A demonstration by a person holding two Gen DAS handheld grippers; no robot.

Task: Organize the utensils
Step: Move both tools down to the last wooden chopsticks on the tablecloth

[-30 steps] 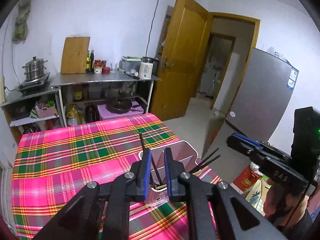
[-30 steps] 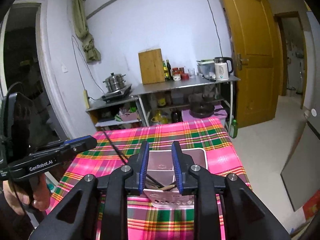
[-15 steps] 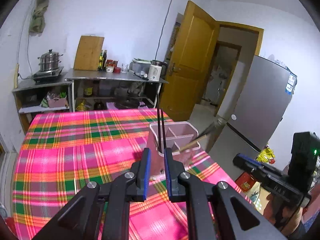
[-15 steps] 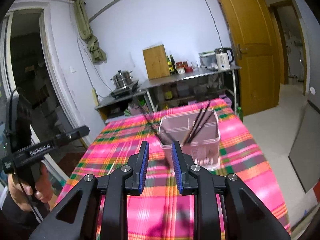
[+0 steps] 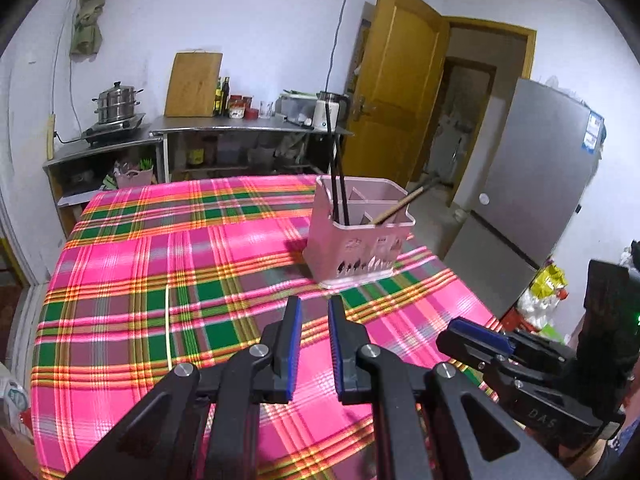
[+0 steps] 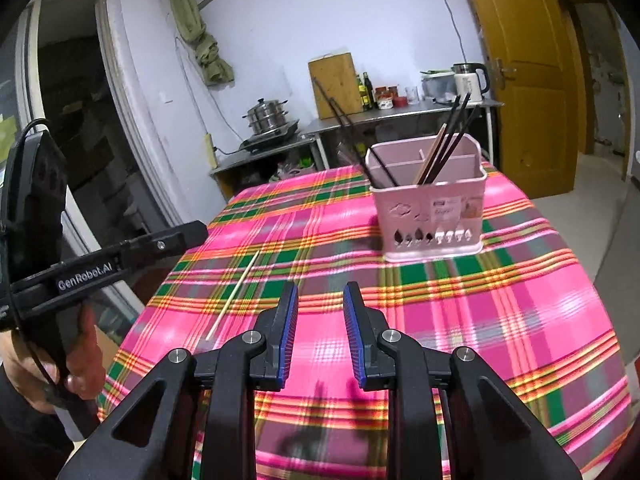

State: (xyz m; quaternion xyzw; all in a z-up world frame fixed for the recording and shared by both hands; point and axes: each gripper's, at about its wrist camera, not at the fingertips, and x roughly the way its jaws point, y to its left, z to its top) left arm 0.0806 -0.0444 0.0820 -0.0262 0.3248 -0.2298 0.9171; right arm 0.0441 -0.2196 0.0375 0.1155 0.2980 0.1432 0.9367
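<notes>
Grippers, left [image 5: 313,344] and right [image 6: 319,334]: both released, holding nothing, above plaid tablecloth [image 6: 520,312].
Pale chopstick [image 6: 234,294] lies flat, long axis near-to-far; beyond, pink holder [image 6: 430,216] with dark chopsticks [image 6: 452,136] leaning upward; steel shelving [image 5: 248,128] against wall.

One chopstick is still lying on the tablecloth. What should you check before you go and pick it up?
1. Loose chopstick lies flat on the tablecloth, nothing on it: ok.
2. Left gripper open and holding nothing: ok.
3. Right gripper open and holding nothing: ok.
4. Pink holder upright: ok.
5. Room in the holder for one more: ok, one compartment looks free.
6. Chopstick's mate: cannot tell which it is.
</notes>
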